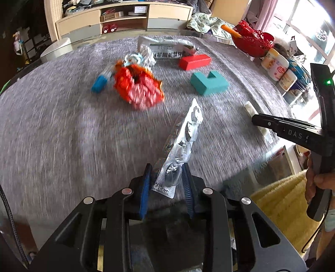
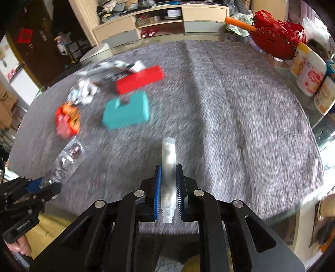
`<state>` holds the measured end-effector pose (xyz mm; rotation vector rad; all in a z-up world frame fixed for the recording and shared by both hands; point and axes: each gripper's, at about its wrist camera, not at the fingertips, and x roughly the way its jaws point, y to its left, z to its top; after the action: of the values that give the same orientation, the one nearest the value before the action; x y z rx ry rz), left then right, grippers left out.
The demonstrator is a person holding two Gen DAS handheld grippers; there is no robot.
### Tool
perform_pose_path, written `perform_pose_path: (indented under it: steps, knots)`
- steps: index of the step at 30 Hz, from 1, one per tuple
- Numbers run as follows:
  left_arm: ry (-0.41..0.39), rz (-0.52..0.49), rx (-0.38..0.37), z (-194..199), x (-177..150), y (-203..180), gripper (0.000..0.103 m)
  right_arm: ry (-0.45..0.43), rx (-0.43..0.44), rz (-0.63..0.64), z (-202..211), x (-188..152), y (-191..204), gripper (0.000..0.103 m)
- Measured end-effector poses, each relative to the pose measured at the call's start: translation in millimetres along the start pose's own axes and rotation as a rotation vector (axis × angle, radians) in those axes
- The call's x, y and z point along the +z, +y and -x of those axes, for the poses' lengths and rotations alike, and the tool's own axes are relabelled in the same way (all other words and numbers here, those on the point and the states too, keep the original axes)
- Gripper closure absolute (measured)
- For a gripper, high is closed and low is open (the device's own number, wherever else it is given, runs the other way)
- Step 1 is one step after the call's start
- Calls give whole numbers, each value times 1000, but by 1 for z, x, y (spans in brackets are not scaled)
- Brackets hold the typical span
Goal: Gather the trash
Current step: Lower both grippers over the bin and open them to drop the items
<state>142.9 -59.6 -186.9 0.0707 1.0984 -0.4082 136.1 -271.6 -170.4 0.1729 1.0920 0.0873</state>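
Observation:
My left gripper [image 1: 166, 175] is shut on a silver blister pack [image 1: 181, 144] and holds it above the grey table mat [image 1: 62, 136]. My right gripper [image 2: 168, 177] is shut on a clear plastic tube [image 2: 168, 167] with a threaded neck. In the left wrist view the right gripper [image 1: 256, 119] is at the right with the tube [image 1: 250, 108] in it. In the right wrist view the left gripper [image 2: 45, 186] holds the blister pack [image 2: 67, 159] at the lower left. An orange-red crumpled wrapper [image 1: 139, 87], a blue-capped tube [image 1: 101, 81], crumpled foil [image 1: 144, 54] and a silver packet [image 1: 167, 47] lie on the mat.
A red block [image 1: 194, 61] and a teal block [image 1: 208, 82] lie on the mat. A red basket [image 1: 253, 40] with a carrot and several jars [image 1: 276, 67] stand at the far right edge. A shelf unit [image 1: 125, 18] is behind. Something yellow [image 1: 282, 209] lies below the table.

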Motion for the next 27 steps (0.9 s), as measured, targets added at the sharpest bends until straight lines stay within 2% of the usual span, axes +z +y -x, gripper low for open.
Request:
perform_pose_path:
  steps: [10,15,20,27]
  knots:
    - [-35,11,19,47,-65,-11,77,-10,55,65,36,-59,38,88]
    - [-33,15,24,61,-97,-16,77,22,83,86,42,-94,50,88]
    - [22,30,22,47,-129,-16,76,76,98,88,30,-120,59,88]
    - [83,59,15,19,-150,-11,76,154,117,58,3,-144,64,88]
